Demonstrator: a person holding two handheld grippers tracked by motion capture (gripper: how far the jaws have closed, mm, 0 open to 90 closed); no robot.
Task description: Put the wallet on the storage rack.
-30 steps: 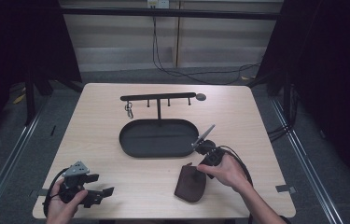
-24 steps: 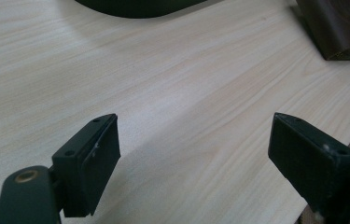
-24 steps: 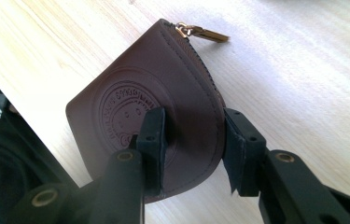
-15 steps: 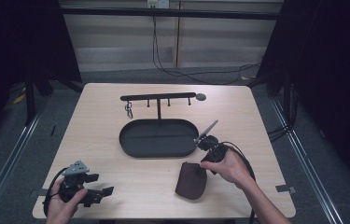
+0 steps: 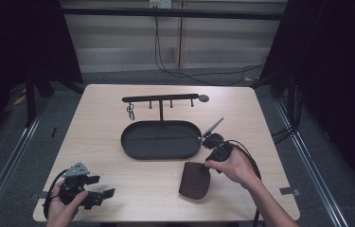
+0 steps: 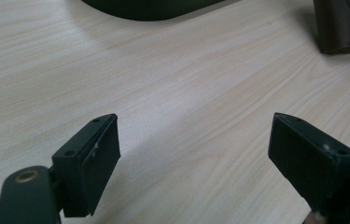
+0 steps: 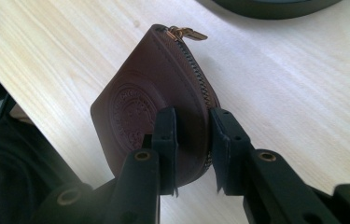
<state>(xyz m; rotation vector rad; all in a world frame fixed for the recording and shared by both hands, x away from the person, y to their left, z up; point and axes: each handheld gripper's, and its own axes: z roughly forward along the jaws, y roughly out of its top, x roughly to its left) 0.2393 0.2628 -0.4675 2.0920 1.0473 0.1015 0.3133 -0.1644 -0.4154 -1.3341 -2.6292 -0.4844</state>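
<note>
High view: right gripper [image 5: 207, 163] now at pouch [image 5: 195, 180], near the tray [image 5: 132, 142]; left gripper [image 5: 100, 196] idle, jaws apart.
Right gripper view: jaws just closed, clamped on pouch [image 7: 154, 100], tilted up. Lift looks underway.

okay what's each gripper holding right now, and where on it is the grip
The right gripper has just closed its jaws on the brown leather zip pouch, gripping its rounded zippered edge, opposite the gold zipper pull. The left gripper is open, holding nothing.
</note>
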